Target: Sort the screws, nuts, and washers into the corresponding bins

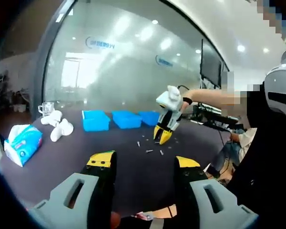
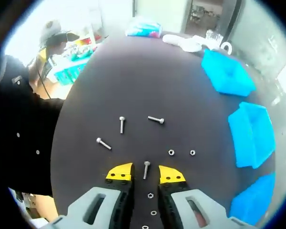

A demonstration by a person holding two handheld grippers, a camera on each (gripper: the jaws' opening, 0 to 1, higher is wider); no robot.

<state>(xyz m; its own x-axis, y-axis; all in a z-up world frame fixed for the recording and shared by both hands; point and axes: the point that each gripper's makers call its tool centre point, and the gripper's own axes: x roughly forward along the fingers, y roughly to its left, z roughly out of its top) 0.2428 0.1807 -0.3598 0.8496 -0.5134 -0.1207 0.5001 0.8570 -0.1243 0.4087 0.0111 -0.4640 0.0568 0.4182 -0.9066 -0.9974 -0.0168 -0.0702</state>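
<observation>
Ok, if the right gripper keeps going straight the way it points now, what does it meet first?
Most likely the screw lying between the tips of the right gripper, its jaws open on either side of it. Beyond it lies the dark table; the gripper's height above it is unclear.

shiny metal screws (image 2: 146,169), matt dark table (image 2: 133,76), blue plastic bins (image 2: 251,133)

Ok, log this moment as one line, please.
right hand-held gripper: open, straddling screw | left hand-held gripper: open, raised | bins: blue | loose screws and nuts on table
</observation>
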